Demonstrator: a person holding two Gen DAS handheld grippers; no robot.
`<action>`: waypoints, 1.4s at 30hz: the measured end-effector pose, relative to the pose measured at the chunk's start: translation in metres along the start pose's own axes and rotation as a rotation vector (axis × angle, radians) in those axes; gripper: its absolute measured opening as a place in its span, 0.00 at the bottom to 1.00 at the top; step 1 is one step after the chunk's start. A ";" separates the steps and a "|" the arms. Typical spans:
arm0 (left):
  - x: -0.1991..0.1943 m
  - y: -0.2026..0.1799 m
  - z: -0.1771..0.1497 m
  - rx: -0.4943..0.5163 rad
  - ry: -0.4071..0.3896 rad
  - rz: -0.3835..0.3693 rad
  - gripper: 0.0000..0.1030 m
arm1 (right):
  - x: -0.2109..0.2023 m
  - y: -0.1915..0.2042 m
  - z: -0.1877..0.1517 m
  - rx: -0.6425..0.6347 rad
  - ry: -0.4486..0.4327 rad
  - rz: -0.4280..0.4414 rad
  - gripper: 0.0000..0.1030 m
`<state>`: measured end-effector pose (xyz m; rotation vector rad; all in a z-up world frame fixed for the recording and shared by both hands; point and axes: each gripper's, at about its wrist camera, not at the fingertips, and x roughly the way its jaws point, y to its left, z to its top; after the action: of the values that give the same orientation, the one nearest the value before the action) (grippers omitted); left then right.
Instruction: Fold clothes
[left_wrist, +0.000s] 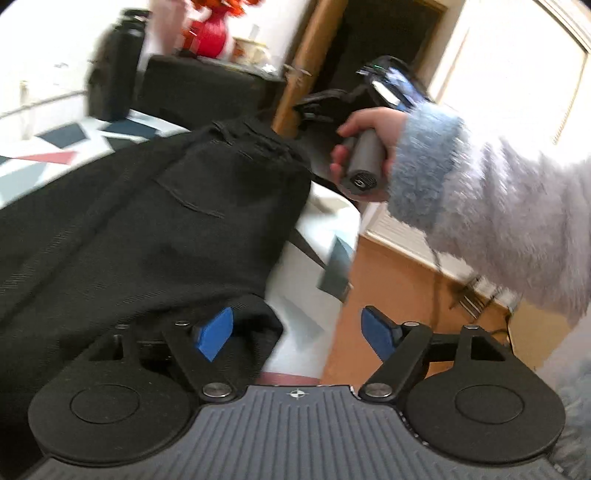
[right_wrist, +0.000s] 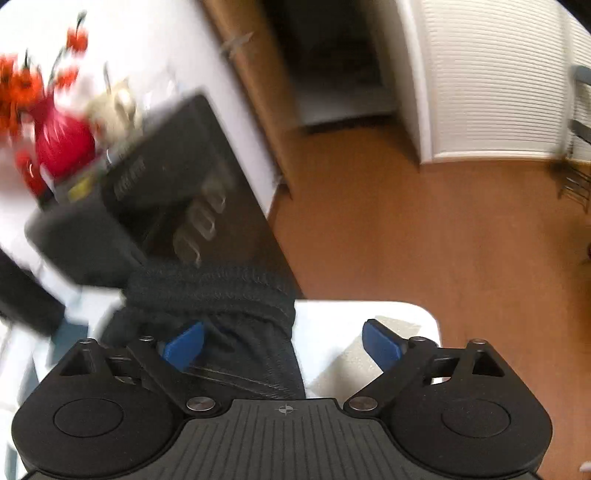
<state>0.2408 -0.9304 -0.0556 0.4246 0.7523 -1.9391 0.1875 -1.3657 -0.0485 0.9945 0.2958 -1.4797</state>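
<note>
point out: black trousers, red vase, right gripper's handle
black trousers (left_wrist: 147, 229): left wrist view, on the fabric below the back pocket.
red vase (right_wrist: 64, 146): right wrist view, on its belly.
handle (left_wrist: 364, 162): left wrist view, on the grey grip.

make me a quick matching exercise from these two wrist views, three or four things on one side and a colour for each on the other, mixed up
Things:
1. trousers
2. vase
3. floor
4. left gripper finger pads

Colours:
a. orange-brown
b. blue
c. black
d. red

Pairs: 1-c, 2-d, 3-a, 4-b
</note>
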 end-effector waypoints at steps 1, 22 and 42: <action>-0.009 0.003 0.000 -0.009 -0.017 0.023 0.77 | -0.009 0.004 -0.003 0.025 -0.002 0.045 0.88; -0.334 0.141 -0.183 -0.691 -0.341 0.834 0.77 | -0.201 0.295 -0.377 -1.087 0.551 0.947 0.62; -0.376 0.189 -0.216 -0.538 -0.284 0.812 0.77 | -0.317 0.350 -0.600 -1.634 0.759 1.251 0.10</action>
<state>0.5776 -0.5987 -0.0602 0.0824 0.7267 -0.9606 0.6987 -0.7983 -0.0485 0.1061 0.9587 0.5017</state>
